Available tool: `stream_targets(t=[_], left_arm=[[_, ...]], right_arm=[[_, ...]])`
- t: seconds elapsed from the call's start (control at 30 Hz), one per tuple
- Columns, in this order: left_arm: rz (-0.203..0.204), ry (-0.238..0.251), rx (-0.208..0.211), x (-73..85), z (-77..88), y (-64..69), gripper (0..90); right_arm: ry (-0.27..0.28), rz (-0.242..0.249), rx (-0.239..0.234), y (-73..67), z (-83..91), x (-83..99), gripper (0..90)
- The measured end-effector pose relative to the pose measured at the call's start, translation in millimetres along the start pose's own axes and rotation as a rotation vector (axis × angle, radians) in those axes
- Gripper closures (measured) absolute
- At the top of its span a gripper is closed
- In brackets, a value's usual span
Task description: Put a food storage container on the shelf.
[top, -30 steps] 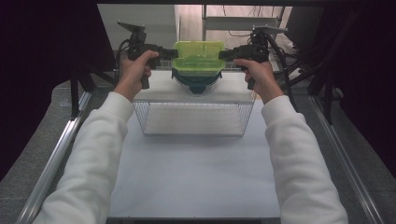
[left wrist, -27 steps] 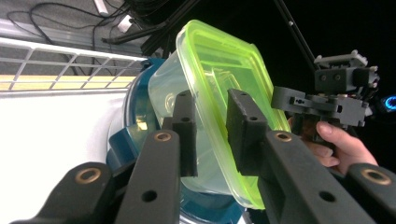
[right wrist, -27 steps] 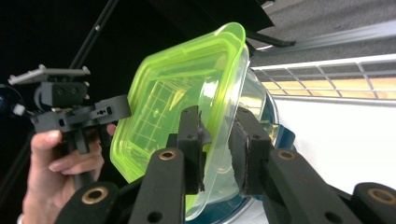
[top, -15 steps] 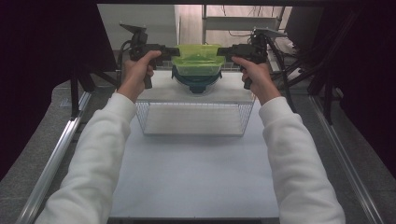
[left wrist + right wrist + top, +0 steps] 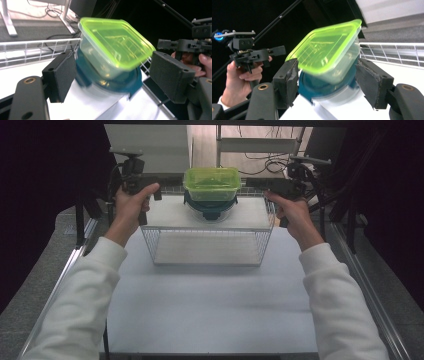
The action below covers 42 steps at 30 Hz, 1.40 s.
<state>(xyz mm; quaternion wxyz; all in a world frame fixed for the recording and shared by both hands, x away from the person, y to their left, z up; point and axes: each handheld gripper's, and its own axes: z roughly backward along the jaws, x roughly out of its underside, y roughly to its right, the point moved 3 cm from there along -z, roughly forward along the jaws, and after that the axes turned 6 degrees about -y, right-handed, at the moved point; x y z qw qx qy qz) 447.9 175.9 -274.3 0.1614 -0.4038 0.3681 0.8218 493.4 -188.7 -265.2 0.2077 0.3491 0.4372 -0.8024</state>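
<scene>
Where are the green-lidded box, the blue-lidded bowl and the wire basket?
Green-lidded box [image 5: 211,179], high view: middle of its green lid.
Blue-lidded bowl [image 5: 120,83], left gripper view: blue lid's rim, under the box.
Wire basket [image 5: 207,246], high view: its near wire wall.

No text, label, brand, number or sign can be read in any view. No print is seen on the green lid [image 5: 117,45] of the clear container, on the blue-lidded container [image 5: 110,83] beneath it, or on the wire basket [image 5: 207,245]. No lettering is borne by the black pads [image 5: 287,82] of the grippers, and the far background is too dark for any marking to be made out.
</scene>
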Motion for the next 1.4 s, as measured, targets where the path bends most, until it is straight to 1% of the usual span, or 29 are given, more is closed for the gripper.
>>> stream_targets(t=[0.07,0.13,0.17,0.2,0.23,0.27,0.3,0.33,0.43,0.47,0.5,0.53,0.57,0.6,0.63,0.7,0.77,0.83,0.9,0.97,1.07,1.17,1.27,1.4], left_arm=[[-0.021,-0.003,0.007,11.1,8.4,3.7,20.6],[-0.062,-0.014,-0.007,26.9,16.4,7.9,20.3],[-0.084,-0.019,-0.011,38.2,20.8,10.4,20.3],[-0.095,-0.02,-0.011,45.8,23.0,11.7,20.4],[-0.107,-0.024,-0.016,59.1,25.3,13.3,20.5],[-0.111,-0.028,-0.015,67.2,26.0,13.6,20.6],[-0.11,-0.03,-0.008,80.8,27.1,13.5,20.6],[-0.108,-0.03,-0.005,88.9,27.1,13.2,20.6],[-0.105,-0.051,-0.01,121.7,25.5,10.0,20.8],[-0.112,-0.066,-0.018,132.6,24.3,8.3,20.8],[-0.126,-0.081,-0.05,146.7,22.3,5.6,20.6],[-0.134,-0.092,-0.066,155.2,21.0,4.0,20.8],[-0.137,-0.111,-0.075,169.5,19.3,1.2,20.8],[-0.135,-0.121,-0.077,177.9,18.5,-0.4,20.8],[-0.132,-0.135,-0.083,191.7,17.2,-2.5,20.8],[-0.126,-0.16,-0.085,212.3,15.5,-5.1,20.7],[-0.122,-0.184,-0.087,227.3,14.0,-7.5,20.6],[-0.12,-0.213,-0.093,240.2,12.5,-8.9,20.6],[-0.118,-0.222,-0.099,246.9,12.5,-9.1,20.3],[-0.114,-0.23,-0.101,251.5,12.0,-9.4,20.4],[-0.106,-0.232,-0.105,255.2,10.6,-10.1,20.3],[-0.105,-0.24,-0.114,257.3,9.3,-10.7,20.1],[-0.102,-0.245,-0.118,258.1,6.9,-12.6,19.9],[-0.1,-0.25,-0.118,258.2,4.0,-13.2,19.4]], right_arm=[[-0.001,0.037,0.002,-3.4,9.5,12.3,34.2],[-0.007,0.074,0.007,-5.6,15.6,25.2,34.0],[-0.006,0.108,0.017,-5.8,18.9,33.3,33.9],[-0.006,0.133,0.027,-6.8,23.2,44.3,32.9],[-0.005,0.148,0.036,-6.8,25.3,51.0,32.1],[-0.007,0.169,0.057,-6.5,29.0,62.3,30.9],[-0.009,0.184,0.066,-6.2,30.9,69.2,30.2],[-0.011,0.203,0.083,-5.4,33.7,80.3,29.4],[-0.021,0.232,0.116,-3.5,38.8,103.8,27.9],[-0.023,0.239,0.126,-2.9,40.2,112.3,27.4],[-0.031,0.244,0.133,-2.3,41.2,120.8,26.7],[-0.042,0.259,0.142,-1.9,42.5,131.5,26.0],[-0.044,0.262,0.148,-2.0,43.8,138.2,25.7],[-0.047,0.267,0.156,-1.1,45.6,148.9,25.3],[-0.051,0.271,0.162,-0.3,46.7,155.4,25.1],[-0.06,0.273,0.181,3.4,49.6,175.6,24.8],[-0.079,0.271,0.193,7.4,50.2,191.3,24.4],[-0.109,0.292,0.218,12.0,49.3,207.5,23.6],[-0.14,0.291,0.246,15.9,47.5,221.6,23.1],[-0.155,0.283,0.251,19.3,46.3,231.0,23.0],[-0.168,0.284,0.265,20.9,44.4,237.7,22.6],[-0.18,0.28,0.268,23.0,40.8,242.1,22.4],[-0.2,0.299,0.281,24.1,38.5,244.1,21.5],[-0.197,0.299,0.287,25.5,38.4,242.7,20.6]])
